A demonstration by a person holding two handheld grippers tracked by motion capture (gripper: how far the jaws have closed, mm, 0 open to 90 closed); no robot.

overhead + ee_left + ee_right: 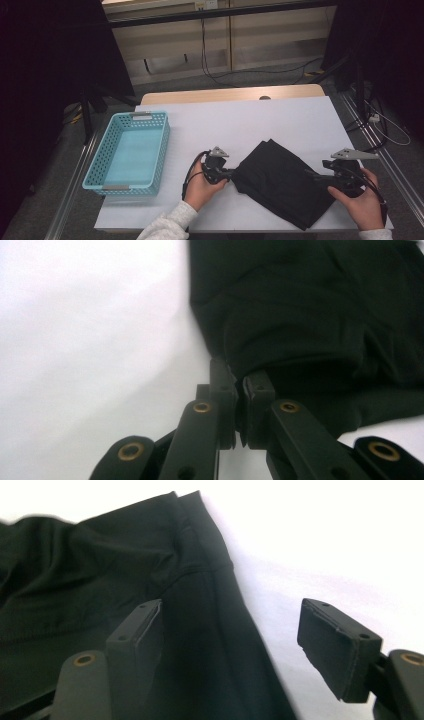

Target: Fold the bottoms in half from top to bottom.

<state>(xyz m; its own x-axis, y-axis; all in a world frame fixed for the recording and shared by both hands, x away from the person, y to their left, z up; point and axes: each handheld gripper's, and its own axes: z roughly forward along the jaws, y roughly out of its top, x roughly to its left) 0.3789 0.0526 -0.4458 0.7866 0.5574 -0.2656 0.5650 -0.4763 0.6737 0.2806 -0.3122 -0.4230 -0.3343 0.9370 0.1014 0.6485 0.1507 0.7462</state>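
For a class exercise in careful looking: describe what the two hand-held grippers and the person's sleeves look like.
Both grippers, the left gripper and the right gripper, are black, each topped by a grey three-cornered plate. A black cable loops from the left one. Their jaws are flat black arms with brass-coloured rivets and blocky black pads. The sleeves are light grey knit.

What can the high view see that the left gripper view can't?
High view alone: the blue basket left of the cloth, both hands, and the right gripper at the cloth's right edge, with cables on the floor beyond the table.
Left gripper view alone: up close, the left gripper pinching a fold at the cloth's edge.
Both: the black cloth lying on the white table.
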